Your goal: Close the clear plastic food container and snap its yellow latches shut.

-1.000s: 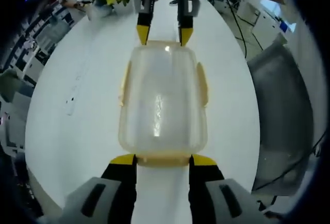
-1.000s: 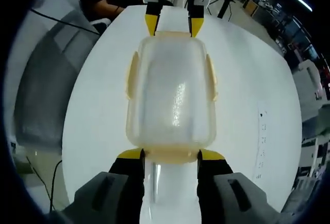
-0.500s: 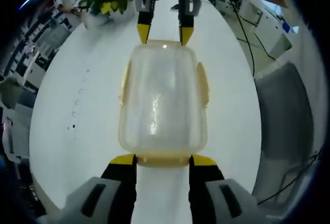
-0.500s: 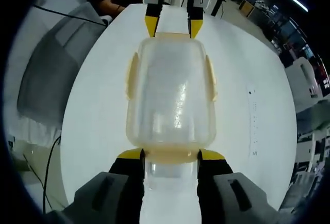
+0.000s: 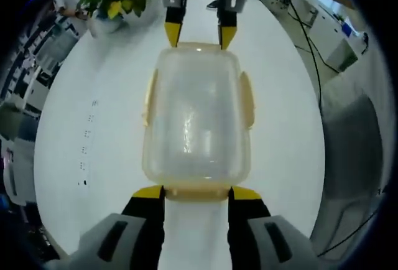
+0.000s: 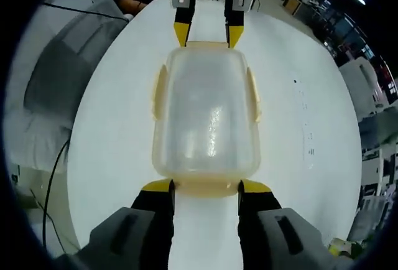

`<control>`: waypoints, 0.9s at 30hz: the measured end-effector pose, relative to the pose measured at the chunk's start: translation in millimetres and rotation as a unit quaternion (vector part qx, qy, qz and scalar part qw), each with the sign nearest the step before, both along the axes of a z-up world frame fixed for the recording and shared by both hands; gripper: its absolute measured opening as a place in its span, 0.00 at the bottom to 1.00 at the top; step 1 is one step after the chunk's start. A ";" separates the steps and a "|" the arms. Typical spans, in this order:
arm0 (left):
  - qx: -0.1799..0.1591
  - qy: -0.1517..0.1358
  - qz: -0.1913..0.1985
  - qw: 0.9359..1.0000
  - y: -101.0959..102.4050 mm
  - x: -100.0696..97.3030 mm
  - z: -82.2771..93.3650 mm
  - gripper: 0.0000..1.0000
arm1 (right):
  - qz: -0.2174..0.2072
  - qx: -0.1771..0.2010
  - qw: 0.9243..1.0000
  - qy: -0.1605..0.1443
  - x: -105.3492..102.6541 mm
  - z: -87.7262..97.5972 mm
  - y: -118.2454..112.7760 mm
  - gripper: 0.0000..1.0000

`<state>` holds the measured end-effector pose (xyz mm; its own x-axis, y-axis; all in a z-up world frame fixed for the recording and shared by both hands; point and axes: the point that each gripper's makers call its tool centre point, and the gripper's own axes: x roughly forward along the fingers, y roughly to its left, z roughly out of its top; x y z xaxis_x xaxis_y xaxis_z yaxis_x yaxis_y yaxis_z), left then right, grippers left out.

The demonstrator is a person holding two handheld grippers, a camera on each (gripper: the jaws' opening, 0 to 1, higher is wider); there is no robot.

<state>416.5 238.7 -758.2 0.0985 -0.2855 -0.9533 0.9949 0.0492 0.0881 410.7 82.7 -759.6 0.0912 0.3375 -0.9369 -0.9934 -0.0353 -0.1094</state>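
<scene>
little has moved since a second ago: both views have tilted a touch, while the clear container (image 5: 196, 117) keeps its place between the two grippers on the white table (image 5: 93, 133). its lid looks seated, and the side latches (image 5: 247, 99) appear to lie down against the walls, though i cannot tell whether they are snapped. the step in hand seems to be the end latches. the left gripper (image 5: 196, 192) has its fingers (image 5: 148, 193) spread about as wide as the near end latch (image 5: 196, 191), tips touching it, clenched on nothing. the right gripper (image 6: 205, 187) stands likewise at the opposite end. next, each should press its latch down and inward until it catches.
</scene>
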 end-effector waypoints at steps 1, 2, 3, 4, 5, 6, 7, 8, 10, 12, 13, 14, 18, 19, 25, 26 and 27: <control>0.002 0.002 0.000 1.000 -4.4 2.2 -2.7 0.34 | -0.001 -0.001 1.000 0.001 2.2 -4.3 -4.4 0.37; 0.002 0.004 0.000 1.000 -6.4 3.4 -4.4 0.34 | -0.002 -0.002 1.000 0.003 3.8 -6.4 -6.3 0.37; 0.004 0.006 0.000 1.000 -8.0 3.7 -6.3 0.34 | -0.002 -0.002 1.000 0.004 4.7 -8.2 -8.0 0.37; 0.006 0.008 0.000 1.000 -9.1 4.1 -8.1 0.34 | -0.002 0.001 1.000 0.007 5.5 -10.9 -10.0 0.37; 0.009 0.010 0.001 1.000 -9.8 4.3 -10.2 0.34 | -0.002 0.002 1.000 0.008 5.6 -11.6 -10.3 0.37; 0.015 0.014 0.001 1.000 -9.8 3.7 -13.3 0.34 | -0.002 0.006 1.000 0.013 5.2 -14.1 -10.6 0.37; 0.022 0.016 0.000 1.000 -9.9 3.4 -16.3 0.34 | 0.000 0.009 1.000 0.016 5.4 -16.6 -10.4 0.37; 0.025 0.016 0.000 1.000 -10.7 4.3 -17.2 0.34 | 0.000 0.008 1.000 0.016 8.0 -18.4 -11.4 0.37; 0.025 0.018 0.004 1.000 -13.5 5.7 -17.6 0.34 | 0.004 0.002 1.000 0.011 12.6 -22.0 -13.9 0.37; 0.032 0.022 0.004 0.999 -11.9 5.1 -19.0 0.34 | 0.004 0.003 1.000 0.020 11.0 -24.8 -13.1 0.37; 0.036 0.025 0.007 0.999 -10.7 4.2 -19.9 0.35 | 0.006 0.005 1.000 0.021 10.1 -25.3 -12.2 0.37; 0.038 0.029 0.006 0.999 -9.7 2.5 -20.1 0.35 | 0.007 0.006 1.000 0.022 9.1 -25.5 -11.2 0.37; 0.044 0.029 0.009 0.999 -4.9 2.8 -21.9 0.35 | 0.013 0.008 1.000 0.017 8.7 -23.9 -5.7 0.37; 0.046 0.031 0.012 0.998 -4.3 1.9 -22.3 0.35 | 0.015 0.007 1.000 0.015 9.2 -23.9 -5.3 0.37; 0.051 0.044 0.022 0.998 -4.9 -4.1 -28.5 0.35 | 0.016 0.000 1.000 0.026 4.3 -28.8 -7.4 0.37; 0.053 0.040 0.019 0.998 -5.3 -3.7 -29.0 0.35 | 0.017 0.001 1.000 0.026 4.3 -28.0 -7.7 0.37; 0.053 0.036 0.016 0.998 -6.8 -1.9 -27.8 0.35 | 0.014 0.000 1.000 0.024 4.7 -28.3 -9.1 0.37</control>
<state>414.6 231.9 -786.0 0.0358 -0.1810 -0.9828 0.9969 0.0757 0.0224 415.4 73.7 -787.9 0.0365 0.3394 -0.9399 -0.9962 -0.0624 -0.0612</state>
